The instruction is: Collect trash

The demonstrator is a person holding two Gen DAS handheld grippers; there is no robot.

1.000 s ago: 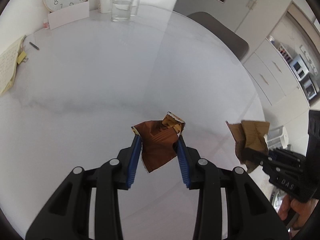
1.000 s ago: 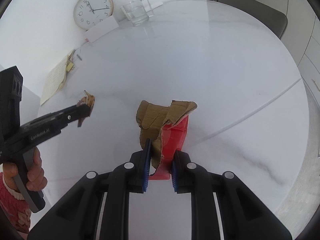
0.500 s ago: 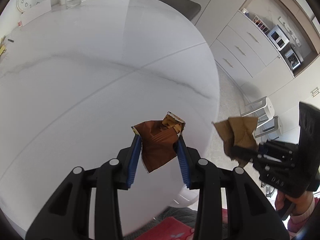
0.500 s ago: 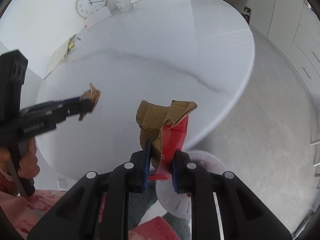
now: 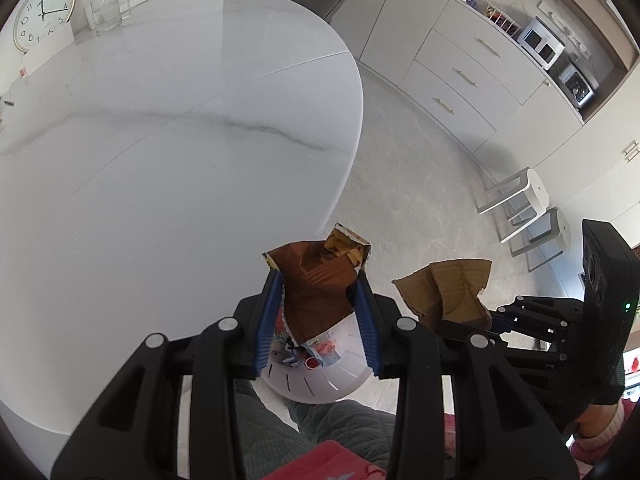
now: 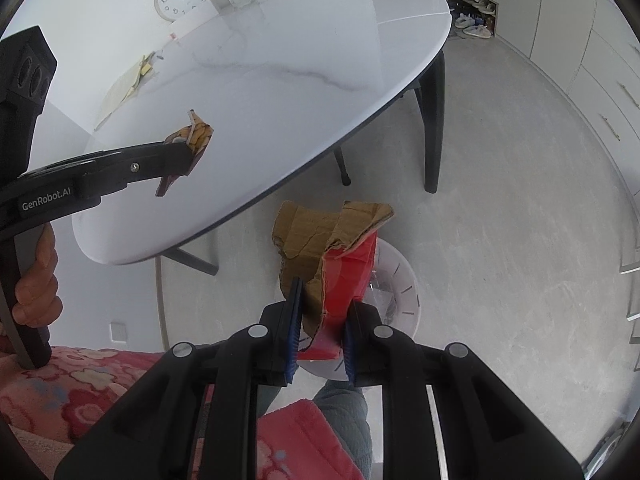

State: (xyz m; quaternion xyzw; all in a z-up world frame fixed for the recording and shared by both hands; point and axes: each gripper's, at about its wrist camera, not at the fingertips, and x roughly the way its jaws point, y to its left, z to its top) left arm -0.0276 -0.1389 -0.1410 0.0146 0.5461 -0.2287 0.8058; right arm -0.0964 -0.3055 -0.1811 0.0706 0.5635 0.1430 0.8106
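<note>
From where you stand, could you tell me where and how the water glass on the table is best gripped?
Grip the glass across its straight side walls near mid-height, coming level from the open table side in front of it. It stands upright, and the clock sits close on one side, so that side is crowded. Both grippers are now full: the left holds a wrapper, the right holds cardboard.

brown foil wrapper [image 5: 316, 292]: crumpled, clamped between left gripper [image 5: 318, 316] pads | torn red-faced cardboard [image 6: 332, 264]: upright, pinched in right gripper [image 6: 320, 334]
</note>
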